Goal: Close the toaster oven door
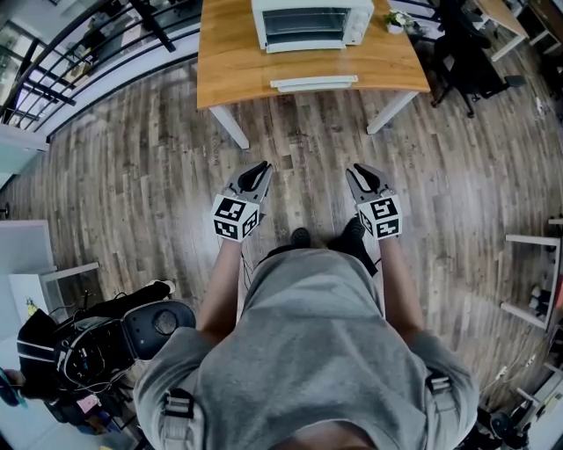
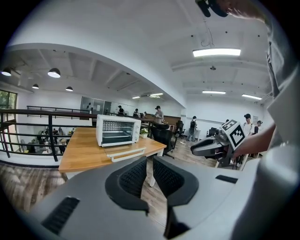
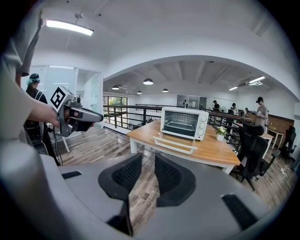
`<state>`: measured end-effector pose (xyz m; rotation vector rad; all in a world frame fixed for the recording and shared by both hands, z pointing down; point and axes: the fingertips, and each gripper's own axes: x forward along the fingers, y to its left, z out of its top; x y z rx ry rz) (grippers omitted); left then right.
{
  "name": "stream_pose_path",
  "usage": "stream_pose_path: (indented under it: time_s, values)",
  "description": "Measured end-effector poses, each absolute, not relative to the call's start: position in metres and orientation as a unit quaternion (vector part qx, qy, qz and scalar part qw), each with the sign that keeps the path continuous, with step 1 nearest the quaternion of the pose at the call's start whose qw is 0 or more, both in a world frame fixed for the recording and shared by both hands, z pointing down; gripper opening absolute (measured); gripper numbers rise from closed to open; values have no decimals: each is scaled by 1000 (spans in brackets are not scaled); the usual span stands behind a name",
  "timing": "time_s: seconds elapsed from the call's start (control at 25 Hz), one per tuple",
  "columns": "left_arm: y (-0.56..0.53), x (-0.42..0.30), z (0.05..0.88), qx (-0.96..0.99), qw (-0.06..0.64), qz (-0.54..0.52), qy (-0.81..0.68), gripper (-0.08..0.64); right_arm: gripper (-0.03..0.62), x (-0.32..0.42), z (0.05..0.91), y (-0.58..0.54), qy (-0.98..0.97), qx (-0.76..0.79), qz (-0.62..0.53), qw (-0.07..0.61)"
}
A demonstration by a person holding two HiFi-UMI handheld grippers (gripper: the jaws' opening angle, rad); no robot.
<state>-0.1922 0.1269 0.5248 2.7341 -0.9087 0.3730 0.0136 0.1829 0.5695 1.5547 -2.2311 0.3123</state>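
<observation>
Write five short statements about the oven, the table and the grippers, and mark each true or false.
1. The oven door is open. True.
2. The oven sits under the table. False: it stands on the table.
3. A plant stands beside the oven. True.
4. The right gripper grips the door. False: it is well short of the table, jaws apart with nothing between them.
5. The left gripper rests on the table. False: it is also held short of the table, and it is empty.
</observation>
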Motion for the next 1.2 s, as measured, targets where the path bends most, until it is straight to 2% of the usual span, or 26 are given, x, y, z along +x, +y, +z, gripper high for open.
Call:
stream_pose_path:
  time_s: [0.28, 0.56, 0.76, 1.2]
  values:
    - [134, -195, 519, 934, 117, 130, -313, 141, 173, 17, 561, 190, -795, 567, 108, 186]
    - [131, -194, 521, 933, 119, 133, -313, 207, 239, 27, 554, 187, -783, 590, 104, 167]
    - [127, -194, 522, 932, 115, 131, -317, 255, 261, 34, 555, 186, -775, 601, 108, 159]
    - [125, -205, 519, 933, 118, 129, -314, 264, 261, 26, 555, 191, -768, 608, 119, 161]
